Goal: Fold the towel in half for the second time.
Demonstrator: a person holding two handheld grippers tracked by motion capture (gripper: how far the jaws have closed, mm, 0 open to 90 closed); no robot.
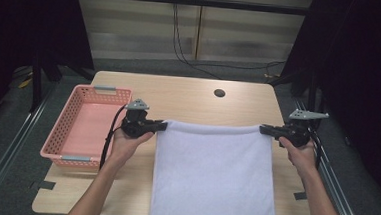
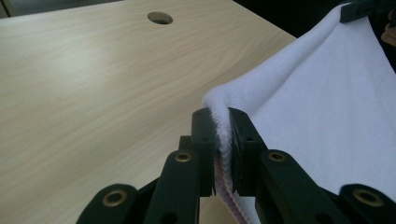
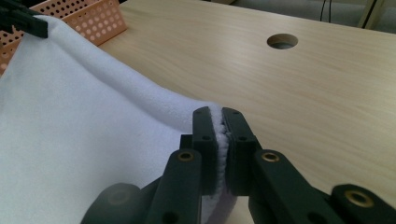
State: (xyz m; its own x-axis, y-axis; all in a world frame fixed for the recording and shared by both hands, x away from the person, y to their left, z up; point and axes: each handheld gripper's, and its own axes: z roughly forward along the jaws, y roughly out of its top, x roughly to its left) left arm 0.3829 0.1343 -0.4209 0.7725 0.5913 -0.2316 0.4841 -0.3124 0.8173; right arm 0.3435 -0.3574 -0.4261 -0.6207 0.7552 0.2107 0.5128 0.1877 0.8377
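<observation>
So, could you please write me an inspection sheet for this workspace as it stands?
Surface: light wooden table with a round hole.
Job's things: white fleecy towel, far edge lifted, near end hanging over the table's front.
Clutter: pink perforated plastic basket at the left.
Grippers: left gripper and right gripper each shut on a far towel corner.
Cables: black cable trails from the left gripper; black floor cables beyond.
Surroundings: dark curtains, grey floor.

Even overhead light; dark surroundings; sheen on table [image 2: 93,70]; nearest jaws soft.
</observation>
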